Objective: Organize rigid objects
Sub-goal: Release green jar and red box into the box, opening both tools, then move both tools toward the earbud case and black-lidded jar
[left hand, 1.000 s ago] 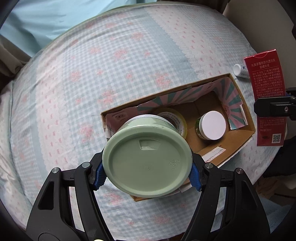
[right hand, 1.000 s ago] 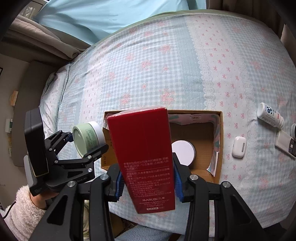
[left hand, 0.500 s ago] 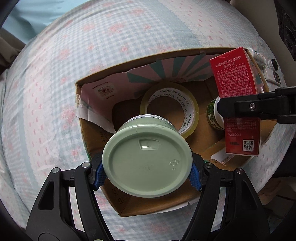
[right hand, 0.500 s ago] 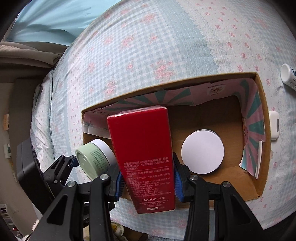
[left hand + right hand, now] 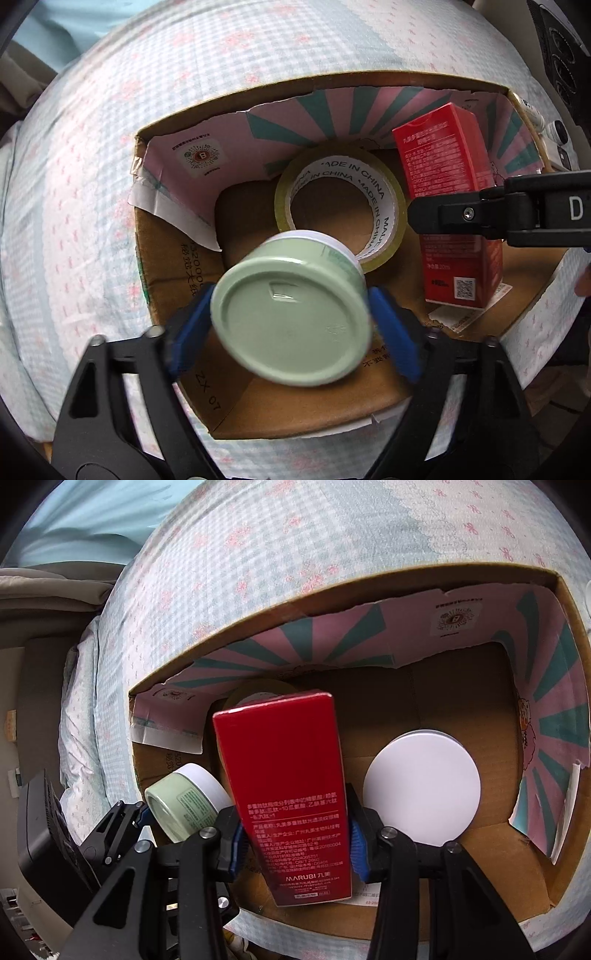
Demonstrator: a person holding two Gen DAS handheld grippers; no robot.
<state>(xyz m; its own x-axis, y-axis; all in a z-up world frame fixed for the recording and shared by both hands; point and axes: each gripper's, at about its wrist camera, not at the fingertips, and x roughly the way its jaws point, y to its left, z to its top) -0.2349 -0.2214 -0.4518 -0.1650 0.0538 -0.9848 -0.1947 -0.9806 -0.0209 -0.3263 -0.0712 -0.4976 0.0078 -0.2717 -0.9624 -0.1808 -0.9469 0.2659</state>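
Note:
A green-lidded jar sits between the blue pads of my left gripper, tilted and blurred, over the open cardboard box; the pads stand slightly off its sides. It also shows in the right wrist view. My right gripper is shut on a red carton, held upright inside the box; the carton also shows in the left wrist view. A tape roll lies on the box floor behind the jar.
A white-lidded jar stands in the right half of the box. The box rests on a checked, flower-print bedspread. Small items lie past the box's right wall.
Both grippers have gone lower into the box. The left pads have spread and the green jar has tipped and slid forward. The red carton has moved deeper inside.

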